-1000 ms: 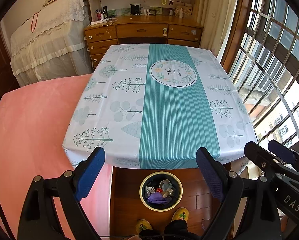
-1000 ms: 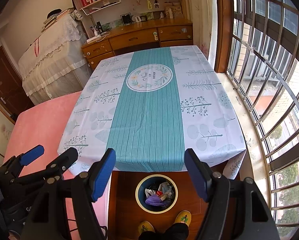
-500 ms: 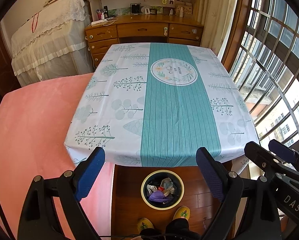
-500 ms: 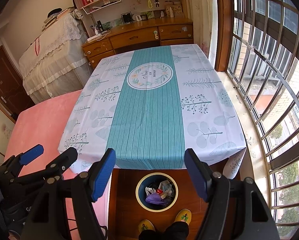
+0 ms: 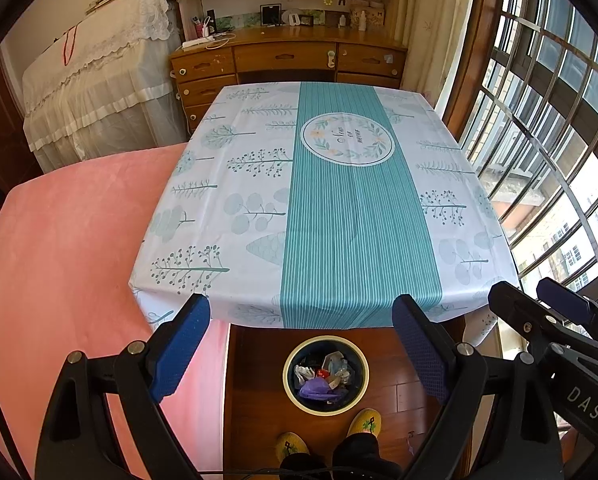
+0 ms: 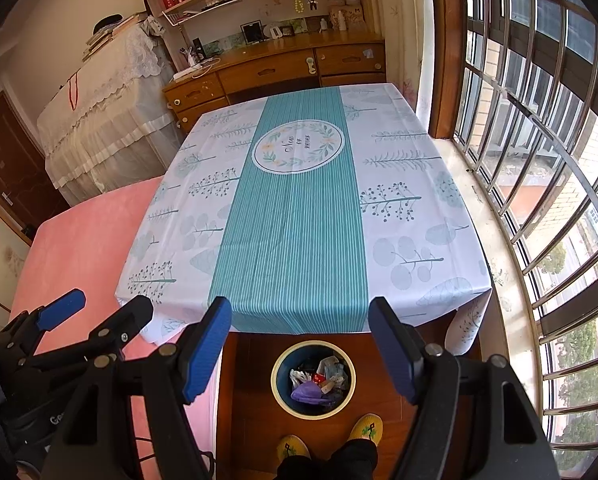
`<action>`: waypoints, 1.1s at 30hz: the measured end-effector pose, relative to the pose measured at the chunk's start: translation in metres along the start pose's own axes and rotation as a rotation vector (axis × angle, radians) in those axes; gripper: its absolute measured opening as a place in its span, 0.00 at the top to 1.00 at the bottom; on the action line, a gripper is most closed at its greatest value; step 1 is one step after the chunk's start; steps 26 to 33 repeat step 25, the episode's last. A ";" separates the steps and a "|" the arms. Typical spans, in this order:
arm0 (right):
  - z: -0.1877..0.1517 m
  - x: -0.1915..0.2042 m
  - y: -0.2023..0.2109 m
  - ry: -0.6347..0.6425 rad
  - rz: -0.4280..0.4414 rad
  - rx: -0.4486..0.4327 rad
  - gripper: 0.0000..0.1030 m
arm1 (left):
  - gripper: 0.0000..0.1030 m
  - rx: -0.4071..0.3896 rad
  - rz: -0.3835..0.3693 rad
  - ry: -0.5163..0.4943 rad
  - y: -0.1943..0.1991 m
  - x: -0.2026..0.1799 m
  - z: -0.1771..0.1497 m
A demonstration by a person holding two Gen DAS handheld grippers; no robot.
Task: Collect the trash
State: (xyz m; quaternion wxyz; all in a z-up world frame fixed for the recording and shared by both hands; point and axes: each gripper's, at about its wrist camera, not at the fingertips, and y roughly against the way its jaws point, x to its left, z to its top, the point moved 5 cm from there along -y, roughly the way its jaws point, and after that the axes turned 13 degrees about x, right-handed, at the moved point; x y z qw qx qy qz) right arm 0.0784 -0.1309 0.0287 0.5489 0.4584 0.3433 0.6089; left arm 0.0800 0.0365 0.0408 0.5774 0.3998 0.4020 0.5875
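Note:
A round dark-blue bin with a cream rim (image 5: 325, 376) stands on the wooden floor at the table's near edge, holding mixed trash with a purple bag on top; it also shows in the right wrist view (image 6: 313, 378). My left gripper (image 5: 301, 328) is open and empty, held above the bin. My right gripper (image 6: 299, 326) is open and empty beside it. No trash shows on the table with its white and teal cloth (image 5: 339, 216).
A pink bed (image 5: 59, 248) lies left of the table. A wooden desk (image 5: 291, 60) stands beyond it and barred windows (image 5: 559, 140) run along the right. The person's yellow slippers (image 5: 365, 422) are just behind the bin.
Both grippers have pulled back and risen slightly, so the table edge and bin sit higher in view. Both stay open and empty.

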 end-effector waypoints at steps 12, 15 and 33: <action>-0.010 -0.002 -0.004 0.003 0.006 0.009 0.30 | 0.11 0.010 0.008 0.002 0.000 -0.004 -0.005; -0.016 0.000 -0.004 0.005 0.007 0.012 0.30 | 0.11 0.015 0.010 0.004 0.000 -0.006 -0.006; -0.008 -0.011 -0.005 0.010 0.018 0.029 0.30 | 0.11 0.026 0.019 0.013 -0.001 -0.010 -0.008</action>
